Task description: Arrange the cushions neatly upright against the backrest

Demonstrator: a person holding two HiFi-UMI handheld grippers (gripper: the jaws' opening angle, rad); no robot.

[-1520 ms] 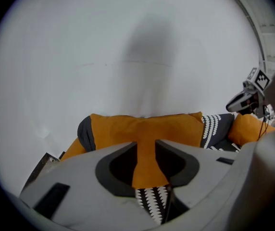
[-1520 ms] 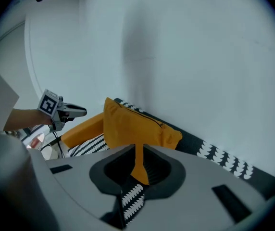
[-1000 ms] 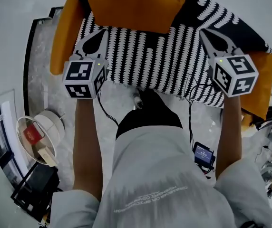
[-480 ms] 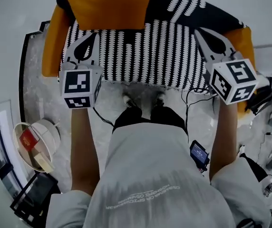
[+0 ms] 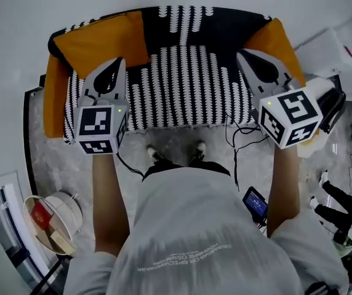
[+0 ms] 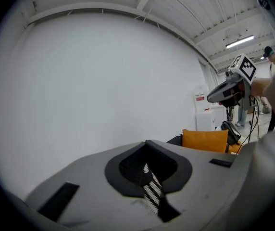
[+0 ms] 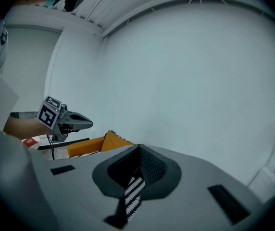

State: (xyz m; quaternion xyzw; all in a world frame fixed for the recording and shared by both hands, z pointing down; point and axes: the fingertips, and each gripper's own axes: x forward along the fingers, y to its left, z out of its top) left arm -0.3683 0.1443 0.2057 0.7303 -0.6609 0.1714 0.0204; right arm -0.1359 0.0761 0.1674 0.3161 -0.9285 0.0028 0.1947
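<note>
A sofa with a black-and-white striped cover point(image 5: 182, 91) stands against the white wall. One orange cushion point(image 5: 105, 42) leans upright on the backrest at the left, and a second orange cushion point(image 5: 276, 42) stands at the right end. My left gripper point(image 5: 116, 61) hovers over the seat's left part, shut, with nothing visibly gripped. My right gripper point(image 5: 240, 54) hovers over the seat's right part, also shut. In each gripper view a strip of the striped cover point(image 6: 152, 194) shows through the slit behind the closed jaw tips. The right cushion point(image 6: 206, 140) also appears in the left gripper view.
An orange sofa arm point(image 5: 54, 106) bounds the left side. A white basket point(image 5: 52, 217) with a red item sits on the floor at lower left. White boxes point(image 5: 342, 42) stand right of the sofa. Cables and a small screen device point(image 5: 256, 203) hang by my waist.
Both grippers have risen and drawn back from the sofa together, jaws staying shut. The whole sofa with both orange cushions has come into the head view.
</note>
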